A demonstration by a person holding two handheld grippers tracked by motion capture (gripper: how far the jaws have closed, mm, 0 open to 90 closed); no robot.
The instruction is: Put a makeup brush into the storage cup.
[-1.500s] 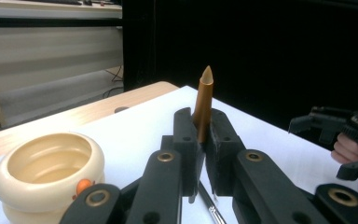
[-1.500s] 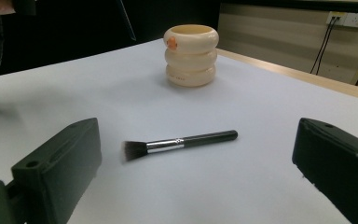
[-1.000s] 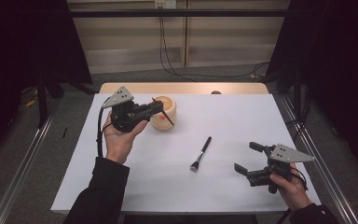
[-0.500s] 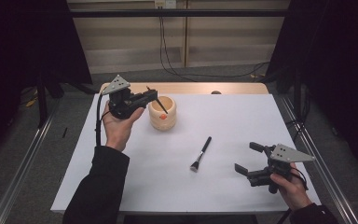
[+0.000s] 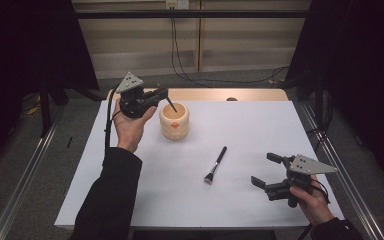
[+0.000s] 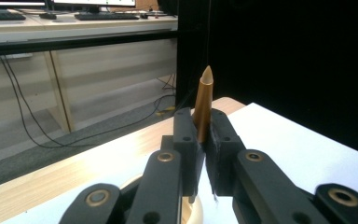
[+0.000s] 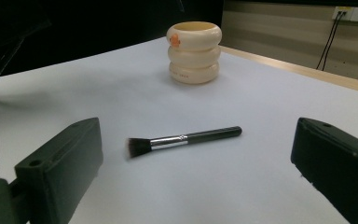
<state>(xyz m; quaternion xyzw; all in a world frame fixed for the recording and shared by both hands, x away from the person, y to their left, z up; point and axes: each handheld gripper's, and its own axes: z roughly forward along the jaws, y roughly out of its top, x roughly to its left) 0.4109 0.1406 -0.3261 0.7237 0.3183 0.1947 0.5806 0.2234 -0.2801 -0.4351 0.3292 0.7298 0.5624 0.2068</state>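
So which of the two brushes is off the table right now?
The gold-handled brush, clamped upright in the left gripper above the cream holder. The black-handled brush lies flat on the white table, untouched, in front of the open right gripper.

The left gripper [image 5: 156, 95] is raised at the far left, jaws clamped together. The right gripper [image 5: 267, 169] rests low at the near right, jaws wide apart.

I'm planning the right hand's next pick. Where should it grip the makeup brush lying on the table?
Grip the makeup brush on its black handle, coming down from above with the right gripper jaws astride it. It lies flat; the handle is thin and rigid, the bristles soft.
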